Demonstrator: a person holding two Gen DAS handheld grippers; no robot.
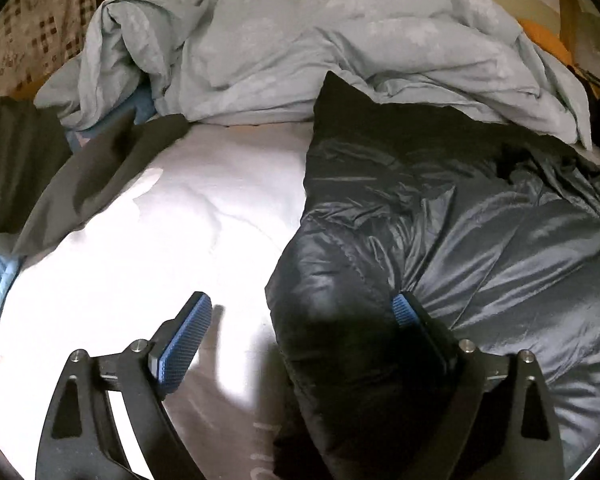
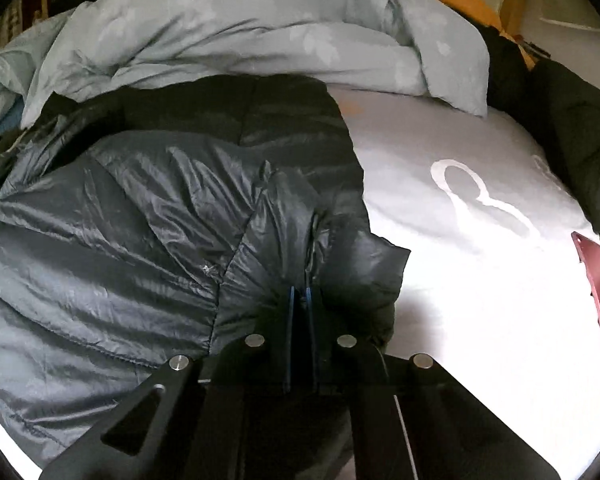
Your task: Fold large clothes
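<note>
The bed (image 1: 188, 216) carried a white printed sheet. A dark puffer jacket (image 2: 148, 216) lay on it. Behind the jacket lay a crumpled pale-blue duvet (image 1: 340, 40); a red flat object (image 2: 598, 304) lay to the jacket's right.

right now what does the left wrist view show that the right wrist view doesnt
Only the left wrist view: the left gripper, jaws wide open astride the jacket's edge, and a patterned curtain. Only the right wrist view: the right gripper shut on a fold of the jacket, and a red flat object. Both: the dark puffer jacket, pale blue duvet, white sheet.
</note>
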